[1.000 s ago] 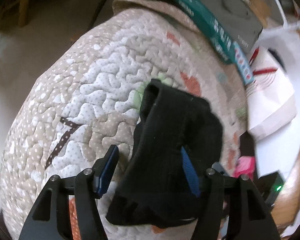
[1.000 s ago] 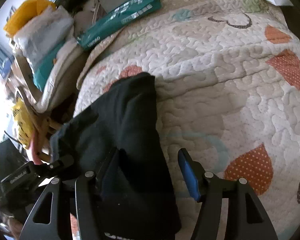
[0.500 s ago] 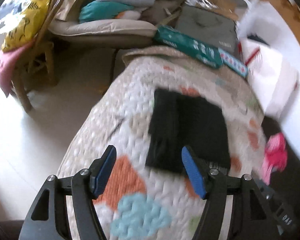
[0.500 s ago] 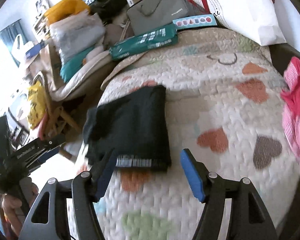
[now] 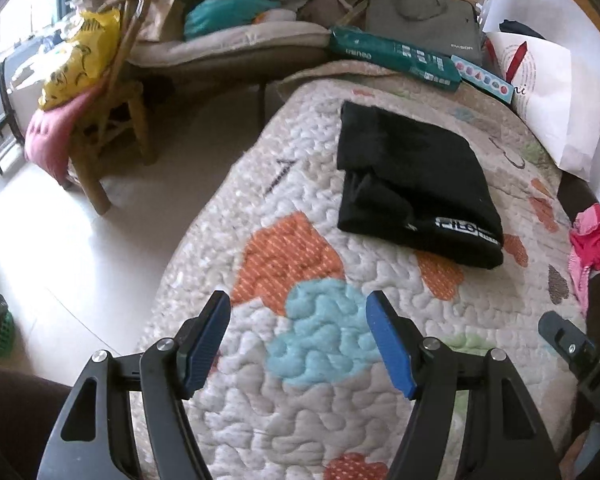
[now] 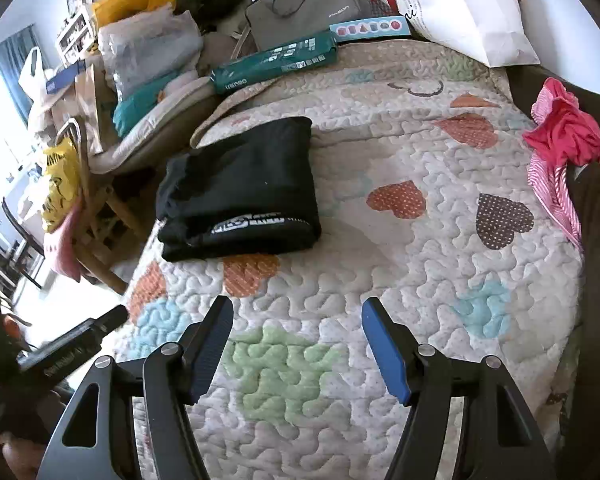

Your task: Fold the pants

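Evidently the black pants point(image 5: 412, 184) are lying as a compact folded bundle on the quilted bedspread point(image 6: 380, 280), well ahead of both grippers and touching neither. From the left gripper point(image 5: 298, 340) the bundle is sitting forward and to the right; from the right gripper point(image 6: 296, 344) it is sitting forward and to the left, so it is resting roughly between the 2 tools, with neither clearly the nearer. Its long axis is running away from the cameras, the printed waistband point(image 6: 252, 224) facing them at the near end. Both grippers are hanging with their blue pads spread wide and nothing between them. Judging by the tidy stack, the folding is looking nearly or fully done; any further touch would be calling for a reach forward and inward. Only a loose flap at the bundle's left edge point(image 6: 176, 200) is looking untucked.
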